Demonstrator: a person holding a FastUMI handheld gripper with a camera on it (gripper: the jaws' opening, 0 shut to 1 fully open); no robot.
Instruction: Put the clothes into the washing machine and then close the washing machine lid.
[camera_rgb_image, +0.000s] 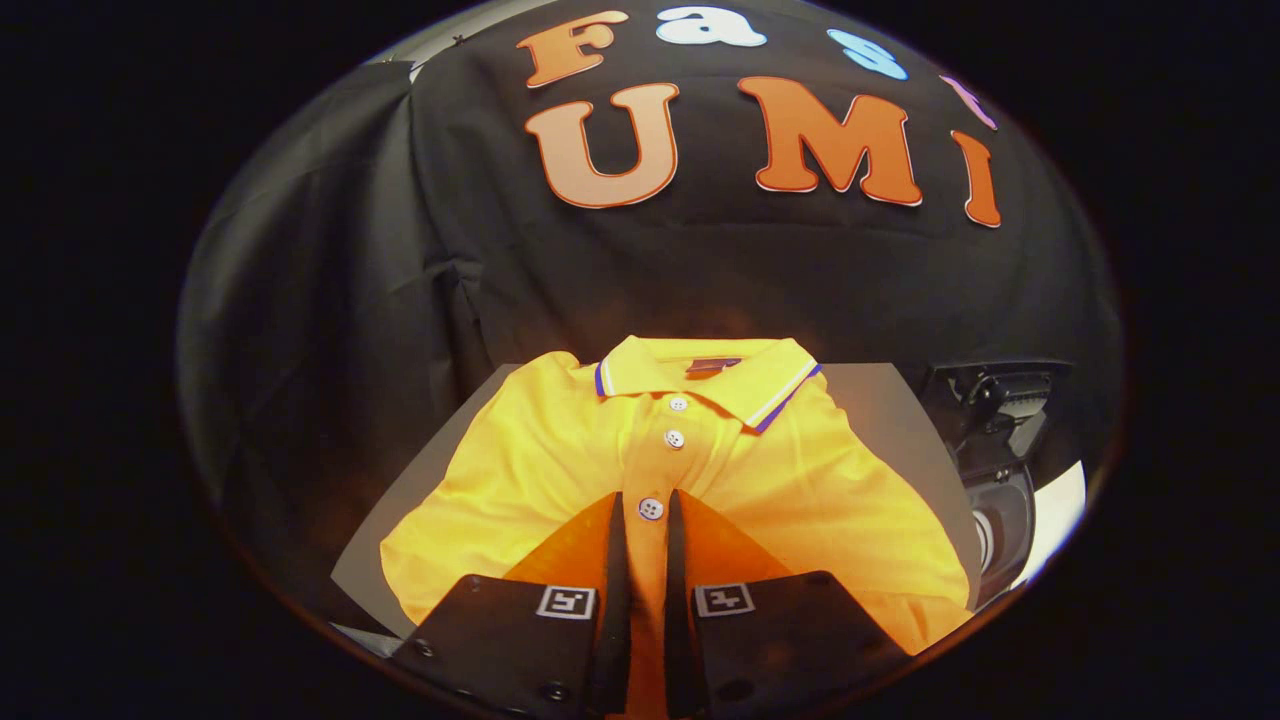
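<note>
Nothing of the job looks finished yet, as far as I can judge: the yellow polo shirt (560, 470) lies spread flat on a grey table (880, 400) in front of the dark booth wall, collar away from me and button placket running straight toward me, so it has not gone into any drum. Off to my right, just past the table's edge, stands a dark machine (990, 440) with a round opening low on its side; I take it for the washing machine, though too little of it is clear for me to tell where its lid is or whether that lid stands up or down. Both steps therefore seem left to do: carry the shirt over and drop it in, then bring the lid down. My gripper (648, 500) sits low over the middle of the shirt, the two fingers drawn nearly together with a narrow strip of the placket showing in the slit between them. Whether the fingers (610, 540) truly pinch that cloth or merely hover close above it I cannot tell. Smallest of all, the lowest button (650, 508) lies right at my tips
</note>
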